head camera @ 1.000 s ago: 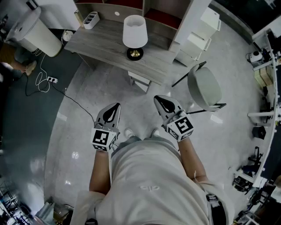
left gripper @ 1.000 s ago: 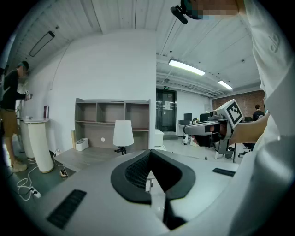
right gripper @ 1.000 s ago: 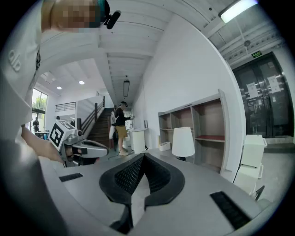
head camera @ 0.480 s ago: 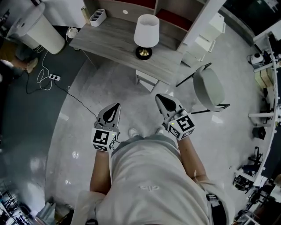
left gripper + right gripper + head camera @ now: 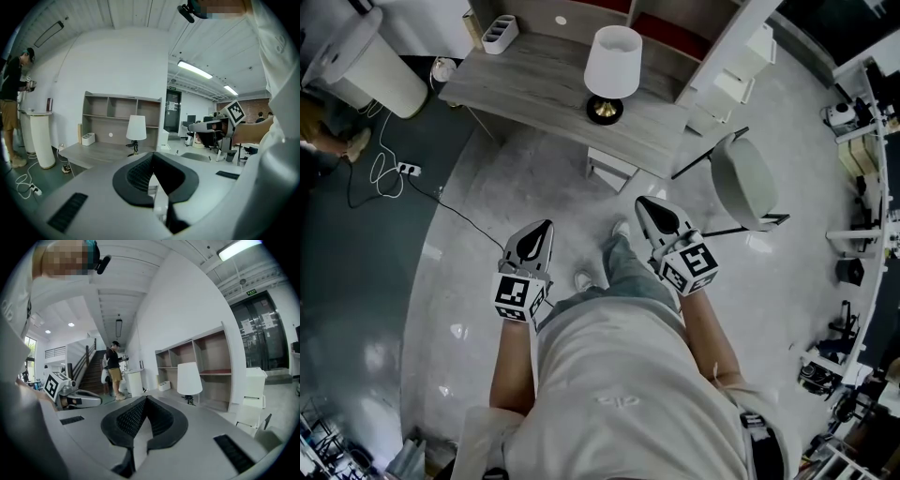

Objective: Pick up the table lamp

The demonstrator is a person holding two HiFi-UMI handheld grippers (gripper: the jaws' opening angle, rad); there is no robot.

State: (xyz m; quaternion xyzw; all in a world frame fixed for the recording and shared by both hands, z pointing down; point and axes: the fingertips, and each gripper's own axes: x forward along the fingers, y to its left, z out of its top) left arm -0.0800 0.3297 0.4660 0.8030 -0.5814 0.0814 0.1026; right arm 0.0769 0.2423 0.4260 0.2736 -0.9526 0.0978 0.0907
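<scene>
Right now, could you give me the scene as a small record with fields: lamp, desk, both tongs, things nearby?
table lamp: white shade, round base, upright on the desk, untouched
desk: grey wood, ahead of both tongs
left tongs: shut, empty, over the floor, short of the desk
right tongs: shut, empty, over the floor, short of the desk
chair: grey seat, on the floor right of the desk
organiser: white, on the desk's far left corner
</scene>
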